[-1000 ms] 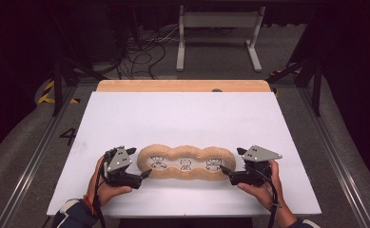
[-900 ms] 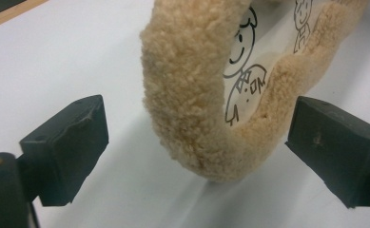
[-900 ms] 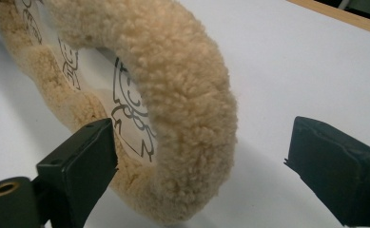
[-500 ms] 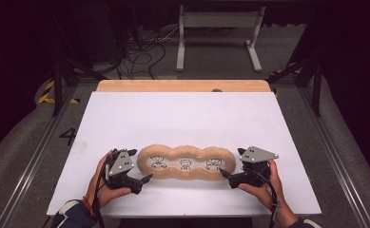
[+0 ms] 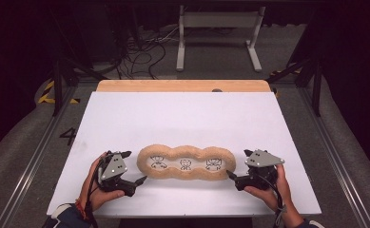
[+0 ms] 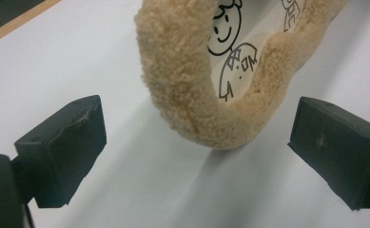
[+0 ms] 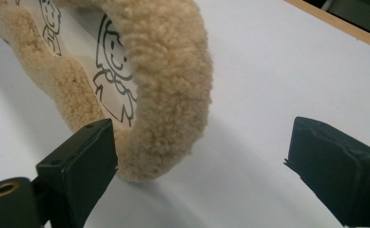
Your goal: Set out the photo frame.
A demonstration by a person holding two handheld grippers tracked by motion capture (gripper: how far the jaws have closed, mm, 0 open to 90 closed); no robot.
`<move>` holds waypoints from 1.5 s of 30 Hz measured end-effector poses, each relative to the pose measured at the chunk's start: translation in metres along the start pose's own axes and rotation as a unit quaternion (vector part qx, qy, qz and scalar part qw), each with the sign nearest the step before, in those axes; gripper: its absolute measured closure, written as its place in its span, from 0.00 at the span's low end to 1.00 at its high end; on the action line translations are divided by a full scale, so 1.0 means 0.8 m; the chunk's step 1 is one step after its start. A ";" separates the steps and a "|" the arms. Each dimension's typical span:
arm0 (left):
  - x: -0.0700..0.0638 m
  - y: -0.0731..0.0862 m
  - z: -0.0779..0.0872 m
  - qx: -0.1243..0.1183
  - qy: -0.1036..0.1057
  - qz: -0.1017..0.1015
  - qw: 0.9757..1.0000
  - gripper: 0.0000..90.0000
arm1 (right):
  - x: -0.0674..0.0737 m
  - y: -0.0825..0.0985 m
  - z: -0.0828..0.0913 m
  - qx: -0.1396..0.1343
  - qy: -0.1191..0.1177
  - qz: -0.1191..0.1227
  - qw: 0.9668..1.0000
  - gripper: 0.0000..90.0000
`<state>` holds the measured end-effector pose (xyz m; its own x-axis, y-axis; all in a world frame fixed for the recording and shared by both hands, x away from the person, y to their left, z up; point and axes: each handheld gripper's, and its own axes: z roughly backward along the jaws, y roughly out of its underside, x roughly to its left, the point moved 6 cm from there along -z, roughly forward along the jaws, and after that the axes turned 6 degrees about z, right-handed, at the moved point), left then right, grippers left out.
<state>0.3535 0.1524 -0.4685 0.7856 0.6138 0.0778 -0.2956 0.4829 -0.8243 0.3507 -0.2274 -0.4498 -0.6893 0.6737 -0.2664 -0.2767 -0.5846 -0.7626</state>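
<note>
- One fuzzy tan pad [image 5: 186, 163] lies flat near the white table's [image 5: 182, 114] front edge.
- Both my grippers, left [image 5: 141, 179] and right [image 5: 229, 175], have backed off its ends, jaws wide, holding nothing.
- Right jaws just opened: released, I judge.

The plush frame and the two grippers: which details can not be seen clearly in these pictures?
- Plush frame, high view: the three drawings inside are too small to read.
- Left gripper view: the picture's top edge cuts off the frame's far lobes.
- Right gripper view: one black jaw covers the frame's near lower rim.
- Right gripper, high view: the fingertips are too small to tell if they touch the plush.
- Left gripper: likewise.
</note>
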 end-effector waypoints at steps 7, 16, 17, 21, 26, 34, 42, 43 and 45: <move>0.009 0.011 0.004 0.009 -0.012 -0.004 1.000 0.06 | -0.006 0.012 0.008 0.006 0.013 0.003 1.000 0.10; 0.024 0.022 0.008 0.018 -0.029 0.000 0.999 0.06 | -0.019 0.028 0.012 0.003 0.021 -0.006 1.000 0.10; 0.027 0.024 0.008 0.018 -0.031 0.001 0.999 0.06 | -0.020 0.029 0.013 0.005 0.021 -0.007 1.000 0.10; 0.030 0.029 0.011 0.020 -0.033 0.003 0.999 0.07 | -0.025 0.036 0.015 0.008 0.029 -0.010 0.999 0.10; 0.034 0.035 0.018 0.014 -0.035 0.011 0.999 0.07 | -0.032 0.047 0.021 0.009 0.040 -0.016 0.999 0.10; 0.041 0.045 0.028 0.009 -0.037 0.023 0.999 0.07 | -0.040 0.062 0.032 0.010 0.058 -0.030 0.998 0.10; 0.046 0.055 0.037 0.009 -0.041 0.032 0.999 0.07 | -0.047 0.076 0.041 0.014 0.072 -0.040 0.997 0.10; 0.047 0.056 0.038 0.009 -0.042 0.032 0.999 0.07 | -0.048 0.077 0.042 0.015 0.072 -0.043 0.996 0.10; 0.048 0.058 0.039 0.008 -0.041 0.038 0.998 0.07 | -0.049 0.080 0.043 0.014 0.074 -0.045 0.996 0.10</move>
<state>0.3531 0.2174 -0.4863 0.7135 0.6979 0.0616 -0.3618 0.4423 -0.8206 0.3367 -0.3070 -0.4679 -0.5549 0.7824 -0.2825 -0.3531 -0.5290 -0.7716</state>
